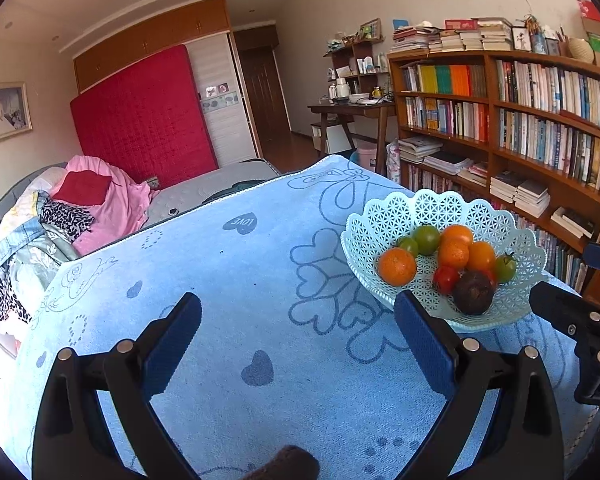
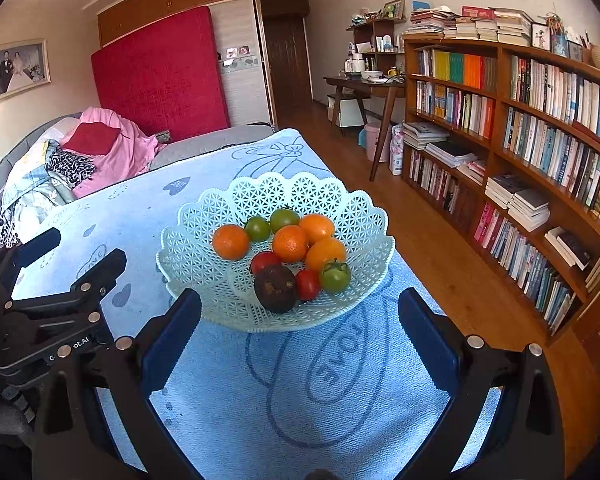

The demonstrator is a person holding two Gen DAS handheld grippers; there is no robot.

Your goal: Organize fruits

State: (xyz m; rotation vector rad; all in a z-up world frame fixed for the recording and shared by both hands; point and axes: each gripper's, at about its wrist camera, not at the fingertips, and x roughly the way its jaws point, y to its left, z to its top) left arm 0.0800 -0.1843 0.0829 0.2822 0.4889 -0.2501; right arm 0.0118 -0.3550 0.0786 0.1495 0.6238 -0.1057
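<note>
A pale lattice fruit basket (image 2: 188,256) (image 1: 384,216) stands on the blue towel-covered table (image 1: 228,272). It holds several oranges (image 2: 231,242), green tomatoes (image 2: 334,276), red tomatoes (image 2: 265,262) and one dark brown fruit (image 2: 275,288) (image 1: 473,292). My left gripper (image 1: 298,312) is open and empty over the towel, left of the basket. My right gripper (image 2: 300,308) is open and empty, just in front of the basket's near rim. Each gripper shows in the other's view, the right one (image 1: 572,316) and the left one (image 2: 60,280).
The table edge drops to a wooden floor (image 2: 452,248) on the right. A tall bookshelf (image 2: 540,140) lines the right wall. A bed with piled clothes (image 1: 72,216) lies beyond the table's far left edge. A desk (image 2: 364,84) stands at the back.
</note>
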